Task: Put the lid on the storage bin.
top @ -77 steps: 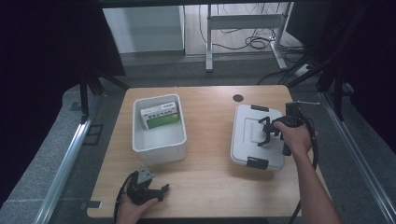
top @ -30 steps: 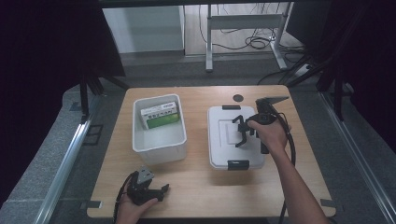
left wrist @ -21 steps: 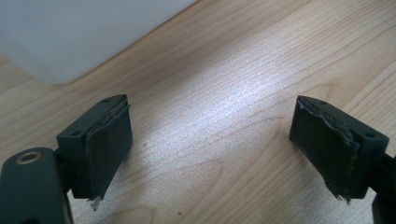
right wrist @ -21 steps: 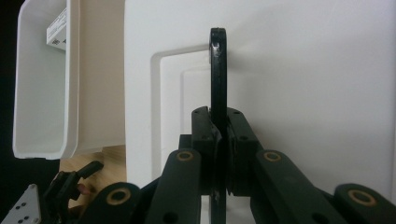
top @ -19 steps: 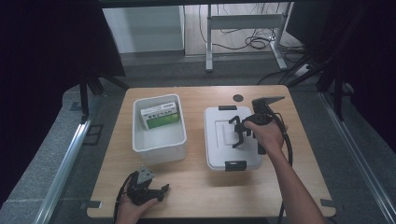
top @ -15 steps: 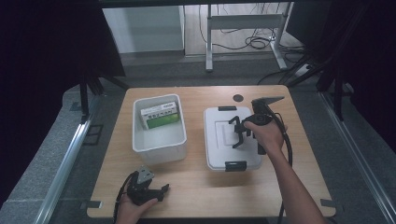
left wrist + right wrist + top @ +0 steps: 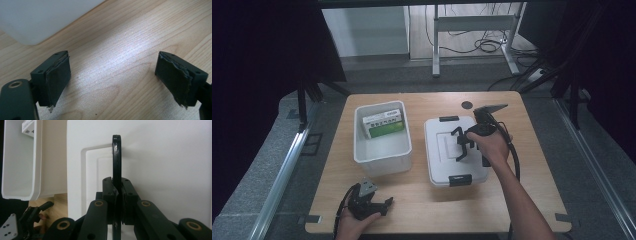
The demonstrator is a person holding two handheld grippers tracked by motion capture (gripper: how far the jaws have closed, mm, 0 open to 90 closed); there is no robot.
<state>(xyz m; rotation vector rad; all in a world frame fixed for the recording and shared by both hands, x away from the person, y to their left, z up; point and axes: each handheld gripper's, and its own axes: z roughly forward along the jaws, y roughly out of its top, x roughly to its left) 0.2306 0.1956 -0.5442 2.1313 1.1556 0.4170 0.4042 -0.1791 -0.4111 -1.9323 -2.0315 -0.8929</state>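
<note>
A white lidded box [image 7: 443, 165] with black latches stands on the wooden table right of centre. My right gripper [image 7: 463, 144] is over its lid, shut on the upright black handle [image 7: 116, 157] in the lid's [image 7: 162, 170] recess. Close to the box's left side is an open white bin [image 7: 382, 159] holding a green and white carton [image 7: 384, 122]. At the front left my left gripper [image 7: 387, 203] rests low on the table, jaws wide apart with only bare wood [image 7: 113, 75] between the pads [image 7: 60, 75].
A small dark round spot [image 7: 467, 105] marks the table near its far edge. The bin's wall [image 7: 17, 170] lies just left of the box in the right gripper view. Bare wood runs along the table's front and right side [image 7: 532, 165].
The right gripper has drawn the lidded box leftward across the table, closer to the bin; over the last half second it barely moves. The left gripper has stayed put.
</note>
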